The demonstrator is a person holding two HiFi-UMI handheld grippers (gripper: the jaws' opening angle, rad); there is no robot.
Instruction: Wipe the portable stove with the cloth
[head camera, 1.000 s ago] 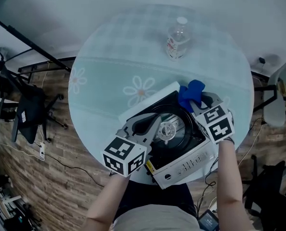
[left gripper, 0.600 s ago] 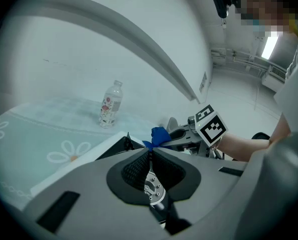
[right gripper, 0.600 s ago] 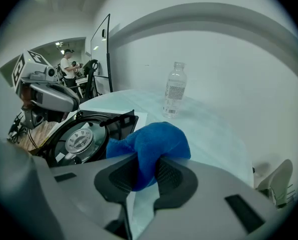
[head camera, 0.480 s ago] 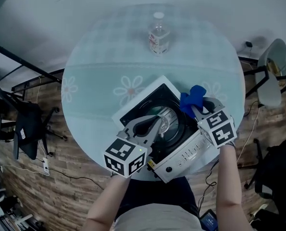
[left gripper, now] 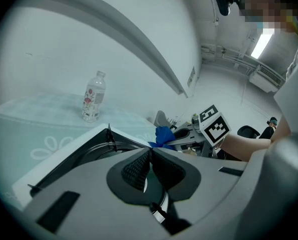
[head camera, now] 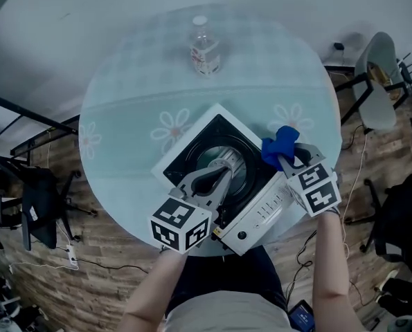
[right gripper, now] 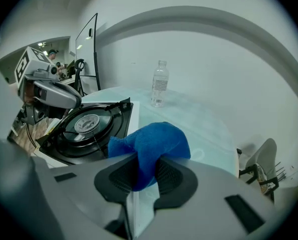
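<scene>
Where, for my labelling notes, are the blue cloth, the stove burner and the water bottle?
blue cloth (right gripper: 151, 144): right gripper view, middle of the bunched fabric.
stove burner (right gripper: 86, 124): right gripper view, its round centre cap.
water bottle (head camera: 205, 52): head view, its labelled body.

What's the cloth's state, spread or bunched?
Bunched. The blue cloth is a crumpled wad pinched between the jaws of the right hand-held gripper, not laid flat on the portable stove.
</scene>
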